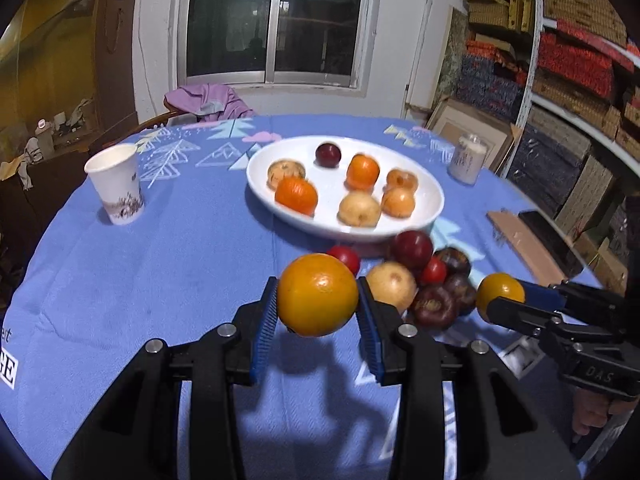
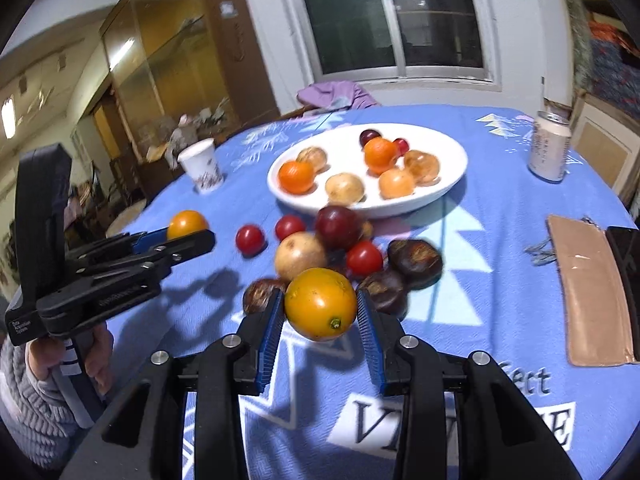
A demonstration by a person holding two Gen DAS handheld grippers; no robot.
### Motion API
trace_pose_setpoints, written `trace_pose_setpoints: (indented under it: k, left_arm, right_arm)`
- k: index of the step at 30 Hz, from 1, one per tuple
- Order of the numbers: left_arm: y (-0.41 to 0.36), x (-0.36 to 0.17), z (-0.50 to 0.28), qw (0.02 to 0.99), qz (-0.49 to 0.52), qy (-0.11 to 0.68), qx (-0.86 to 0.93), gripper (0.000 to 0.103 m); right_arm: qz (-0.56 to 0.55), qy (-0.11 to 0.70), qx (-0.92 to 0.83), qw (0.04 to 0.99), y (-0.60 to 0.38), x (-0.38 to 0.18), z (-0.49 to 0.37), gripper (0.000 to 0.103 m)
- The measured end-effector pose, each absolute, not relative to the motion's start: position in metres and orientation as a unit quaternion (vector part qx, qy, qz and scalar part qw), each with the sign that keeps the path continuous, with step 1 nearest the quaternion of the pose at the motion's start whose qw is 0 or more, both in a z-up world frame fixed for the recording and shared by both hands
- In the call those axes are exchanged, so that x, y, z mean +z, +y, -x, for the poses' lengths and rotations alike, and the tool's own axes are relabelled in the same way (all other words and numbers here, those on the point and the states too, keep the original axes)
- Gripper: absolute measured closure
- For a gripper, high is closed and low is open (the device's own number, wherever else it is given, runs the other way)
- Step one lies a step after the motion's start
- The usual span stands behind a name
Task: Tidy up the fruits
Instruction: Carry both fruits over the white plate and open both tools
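The left gripper is clamped on a yellow-orange fruit, and the right gripper is clamped on another orange fruit, both clear of the blue tablecloth, likely bound for the white plate at twelve o'clock, beyond the loose fruit pile

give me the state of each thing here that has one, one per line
left gripper: shut on a yellow-orange fruit, lifted off the cloth
right gripper: shut on a second yellow-orange fruit, also lifted
white oval dish: upright, partly filled with fruit
loose fruit pile: on the tablecloth beside the dish
paper cup: upright, contents not visible
can: upright
window: dark outside
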State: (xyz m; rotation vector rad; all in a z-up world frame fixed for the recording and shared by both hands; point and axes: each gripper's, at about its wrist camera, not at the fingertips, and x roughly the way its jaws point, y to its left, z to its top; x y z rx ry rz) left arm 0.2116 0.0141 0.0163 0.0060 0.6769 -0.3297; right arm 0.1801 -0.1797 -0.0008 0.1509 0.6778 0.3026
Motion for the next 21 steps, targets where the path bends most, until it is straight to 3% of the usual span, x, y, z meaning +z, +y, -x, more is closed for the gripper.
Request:
trace_pose_setpoints:
  k: [6, 11, 21]
  left_arm:
    - [0.001, 0.086, -0.254, 0.945, 0.005, 0.285, -0.164, 0.066]
    - [-0.015, 0.103, -0.302, 0.949, 0.026, 0.274, -0.155, 0.066]
    - [-0.053, 0.026, -0.383, 0.915, 0.024, 0.367, -0.164, 0.066]
  right_arm:
    - [-0.09, 0.276, 0.111, 0.95, -0.213, 0.068, -0.209, 0.065]
    - [-0.129, 0.235, 0.096, 0.959, -0.232, 0.112, -0.258, 0.065]
    - [-0.162, 0.333, 0.061, 0.927, -0.234, 0.044, -0.393, 0.065]
